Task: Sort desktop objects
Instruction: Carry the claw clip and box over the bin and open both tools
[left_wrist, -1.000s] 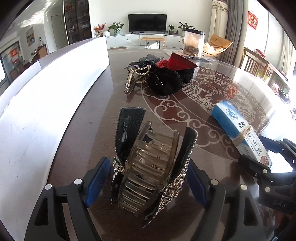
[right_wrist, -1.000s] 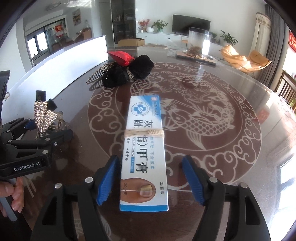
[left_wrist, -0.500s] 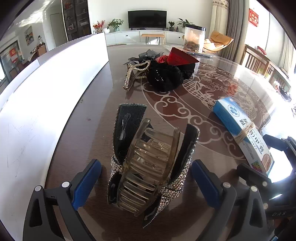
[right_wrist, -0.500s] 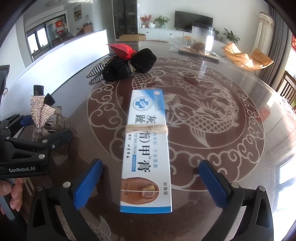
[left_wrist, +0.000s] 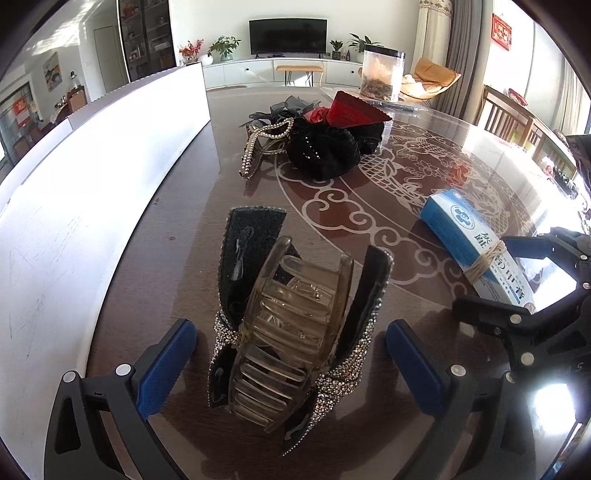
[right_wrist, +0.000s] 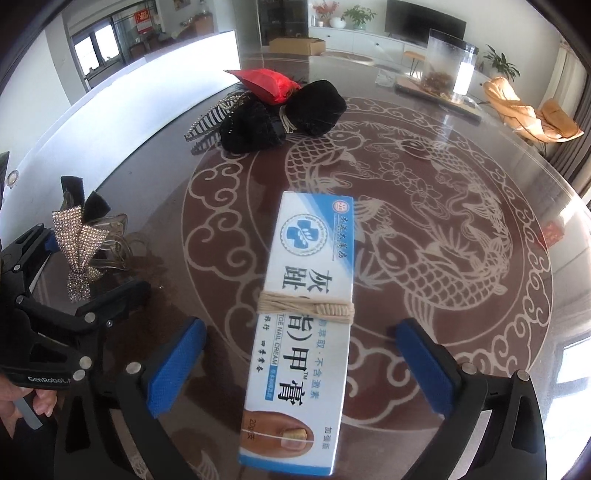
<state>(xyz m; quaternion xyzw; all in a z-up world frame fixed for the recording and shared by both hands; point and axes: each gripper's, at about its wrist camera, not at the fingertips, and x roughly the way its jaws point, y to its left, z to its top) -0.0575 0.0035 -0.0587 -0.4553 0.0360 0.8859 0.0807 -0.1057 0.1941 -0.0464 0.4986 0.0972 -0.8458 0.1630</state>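
Both tongs, left and right, have just let go (hair clip, cream box), jaws wide.

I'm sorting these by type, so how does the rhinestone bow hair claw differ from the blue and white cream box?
The rhinestone bow hair claw is an open, toothed, translucent clip with black sparkly wings; the blue and white cream box is a closed, flat, printed carton. The claw stands up off the table; the box lies flat, bound with string. Each sits between open blue-padded jaws.
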